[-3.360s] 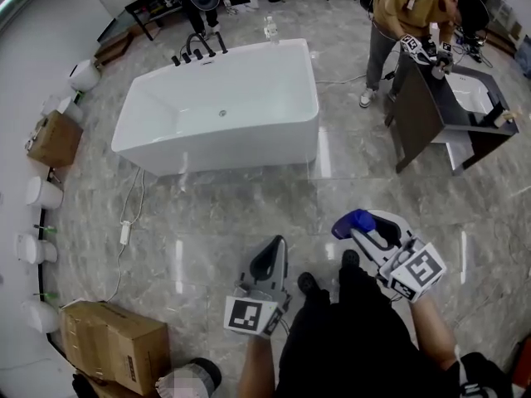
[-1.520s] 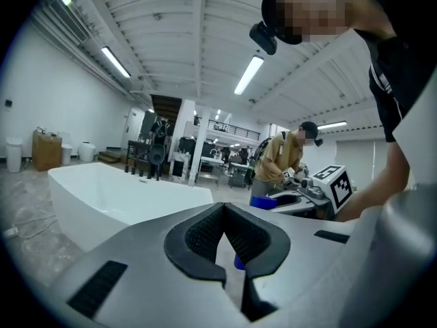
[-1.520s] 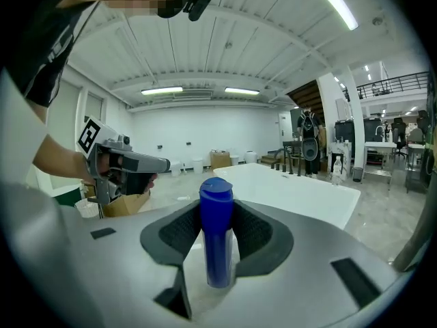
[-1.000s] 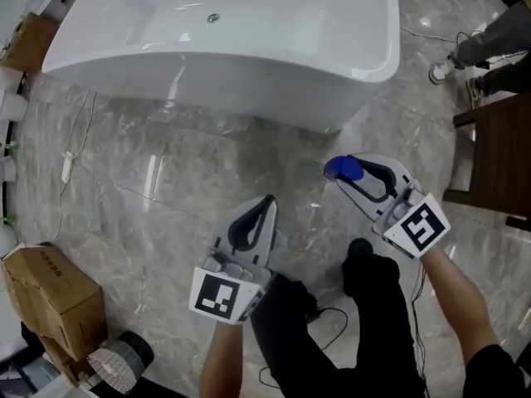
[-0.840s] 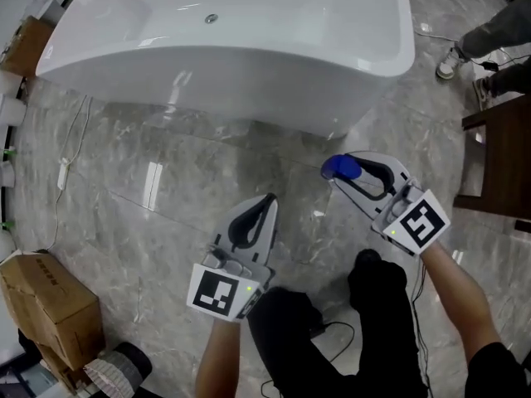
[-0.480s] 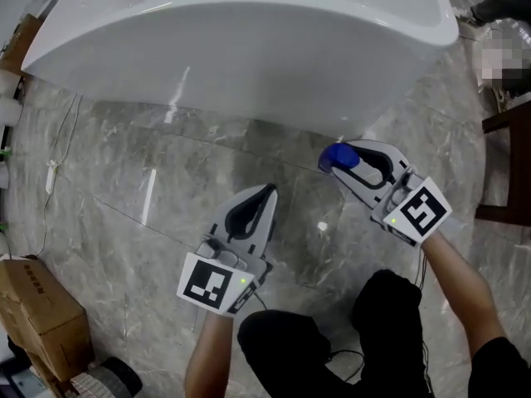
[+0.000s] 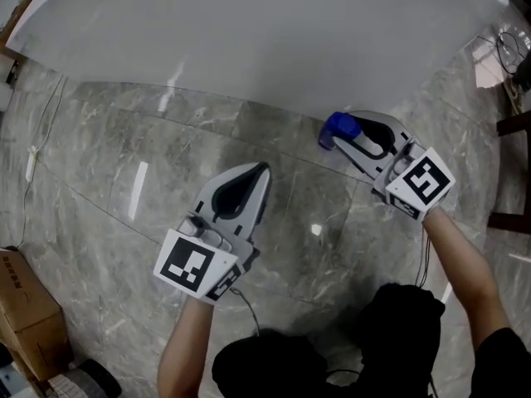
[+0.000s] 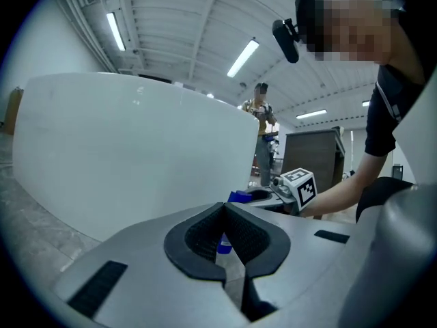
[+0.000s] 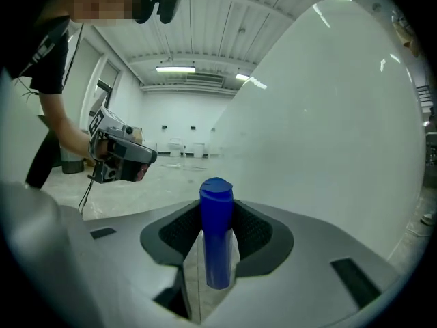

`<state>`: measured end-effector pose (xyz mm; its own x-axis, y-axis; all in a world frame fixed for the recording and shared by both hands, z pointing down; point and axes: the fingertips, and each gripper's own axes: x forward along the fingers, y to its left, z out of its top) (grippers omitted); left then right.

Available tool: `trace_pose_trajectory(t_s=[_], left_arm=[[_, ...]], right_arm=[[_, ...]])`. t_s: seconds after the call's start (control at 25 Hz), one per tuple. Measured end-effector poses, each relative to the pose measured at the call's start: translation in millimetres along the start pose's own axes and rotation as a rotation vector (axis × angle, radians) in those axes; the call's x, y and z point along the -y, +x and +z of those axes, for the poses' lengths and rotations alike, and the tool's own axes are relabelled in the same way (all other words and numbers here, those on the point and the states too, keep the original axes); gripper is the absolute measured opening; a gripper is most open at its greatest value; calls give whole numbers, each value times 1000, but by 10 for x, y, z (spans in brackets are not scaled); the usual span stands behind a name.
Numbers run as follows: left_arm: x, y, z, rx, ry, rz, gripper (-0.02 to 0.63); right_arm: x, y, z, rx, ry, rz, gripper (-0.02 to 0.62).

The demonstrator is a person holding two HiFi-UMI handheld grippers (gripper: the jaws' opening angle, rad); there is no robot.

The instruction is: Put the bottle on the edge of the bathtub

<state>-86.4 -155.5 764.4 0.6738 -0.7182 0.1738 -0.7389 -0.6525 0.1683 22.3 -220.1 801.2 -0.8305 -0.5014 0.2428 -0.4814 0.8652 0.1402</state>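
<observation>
Beside the glossy white bathtub [image 7: 249, 48], a cylindrical blue bottle [image 9: 217, 238] tight in the right gripper [image 7: 343, 133]; left gripper [image 7: 259, 172] closed, empty.

head view | bathtub [image 7: 249, 40] rim cut off | cardboard box [image 7: 29, 322] cut off

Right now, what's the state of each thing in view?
bottle: upright, gripped, not yet on the tub edge.
right gripper: jaws shut on the bottle.
left gripper: jaws together, nothing held.
bathtub: standing on the floor; only its outer wall shows.
</observation>
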Motion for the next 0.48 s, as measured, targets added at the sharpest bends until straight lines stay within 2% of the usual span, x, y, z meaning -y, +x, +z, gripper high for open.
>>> trace_pose_trajectory(t_s=[0.08,0.24,0.48], left_arm=[[-38,32,-131,-6,-8,-1,12],[-21,132,-336,-37,27,-7,12],[-7,138,-397,0,-43,25,12]], right_arm=[[41,51,-147,-11,11,-11,143],[130,143,-399,-39,52,-45,143],[272,207,-804,-75,91,-77,143]])
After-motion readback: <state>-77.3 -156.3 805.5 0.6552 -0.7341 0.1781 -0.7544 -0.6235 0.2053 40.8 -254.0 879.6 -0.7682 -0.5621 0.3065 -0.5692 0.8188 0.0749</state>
